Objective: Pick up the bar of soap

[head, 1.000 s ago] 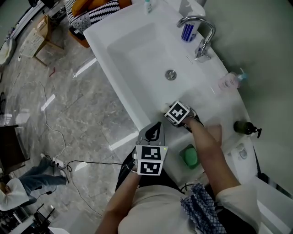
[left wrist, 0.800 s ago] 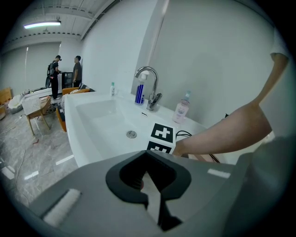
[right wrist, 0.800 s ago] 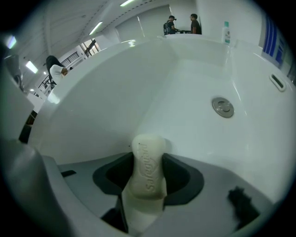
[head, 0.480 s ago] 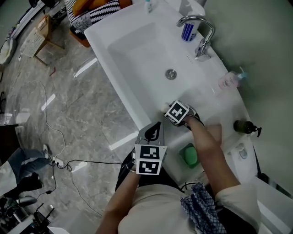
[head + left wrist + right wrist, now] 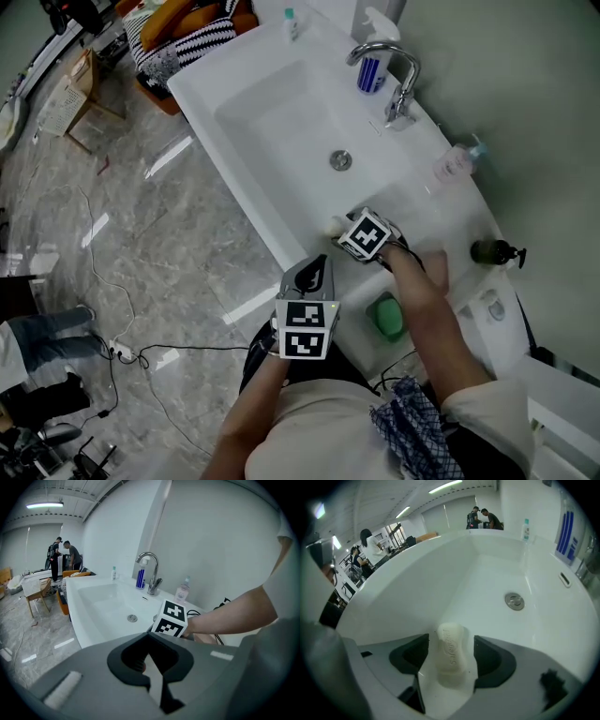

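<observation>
Right gripper point(image 5: 451, 639): jaws wide apart, just been opening. Soap point(image 5: 451, 657) lies loose between them on the sink point(image 5: 487, 573) slope, long axis along the jaws, far end pointing past their tips. Left gripper point(image 5: 149, 637): jaws closed, empty.

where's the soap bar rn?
In the right gripper view, the soap bar lies in the sink near its front wall, between the right gripper's jaws, which have just been opening and stand clear of it. The drain is beyond, to the right.

The only word that can be read is the brand name "Safeguard", pressed lengthwise into the pale bar of soap point(image 5: 451, 656).
</observation>
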`<action>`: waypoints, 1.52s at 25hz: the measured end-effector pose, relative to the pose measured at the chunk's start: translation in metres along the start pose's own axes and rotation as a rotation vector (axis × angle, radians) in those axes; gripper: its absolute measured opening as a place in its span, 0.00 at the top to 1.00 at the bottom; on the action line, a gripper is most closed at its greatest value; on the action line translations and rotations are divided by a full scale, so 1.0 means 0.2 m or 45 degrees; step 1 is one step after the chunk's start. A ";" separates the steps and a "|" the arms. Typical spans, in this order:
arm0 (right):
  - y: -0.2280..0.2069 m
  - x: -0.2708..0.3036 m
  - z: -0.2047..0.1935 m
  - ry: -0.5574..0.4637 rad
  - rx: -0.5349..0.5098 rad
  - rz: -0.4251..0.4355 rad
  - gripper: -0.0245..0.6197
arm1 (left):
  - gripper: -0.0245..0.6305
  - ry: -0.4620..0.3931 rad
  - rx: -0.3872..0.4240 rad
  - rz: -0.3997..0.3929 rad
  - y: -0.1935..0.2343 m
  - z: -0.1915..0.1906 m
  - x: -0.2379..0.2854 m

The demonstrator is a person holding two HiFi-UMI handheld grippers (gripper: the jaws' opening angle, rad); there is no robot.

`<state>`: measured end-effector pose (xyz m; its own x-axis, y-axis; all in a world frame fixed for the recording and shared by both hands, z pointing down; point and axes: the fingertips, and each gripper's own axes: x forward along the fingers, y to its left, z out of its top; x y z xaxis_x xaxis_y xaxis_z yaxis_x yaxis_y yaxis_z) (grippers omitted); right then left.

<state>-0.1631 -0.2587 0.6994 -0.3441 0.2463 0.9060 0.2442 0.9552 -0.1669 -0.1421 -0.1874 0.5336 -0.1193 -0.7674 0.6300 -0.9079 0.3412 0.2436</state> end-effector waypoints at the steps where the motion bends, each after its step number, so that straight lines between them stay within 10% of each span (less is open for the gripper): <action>1: 0.00 -0.03 0.01 -0.017 0.004 -0.018 0.52 | 0.95 -0.003 0.005 -0.008 -0.01 0.01 0.00; 14: 0.07 -0.46 0.06 -0.244 0.093 -0.217 0.52 | 0.95 -0.002 0.113 -0.167 -0.14 0.05 -0.02; 38: 0.39 -1.29 -0.34 -0.739 0.710 -0.904 0.52 | 0.95 0.000 0.243 -0.534 -0.45 0.00 -0.09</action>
<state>0.0053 -0.2585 0.4796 -0.6584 -0.4950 0.5669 -0.5793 0.8142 0.0382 -0.0582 -0.2049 0.5009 0.2740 -0.8176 0.5063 -0.9356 -0.1048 0.3371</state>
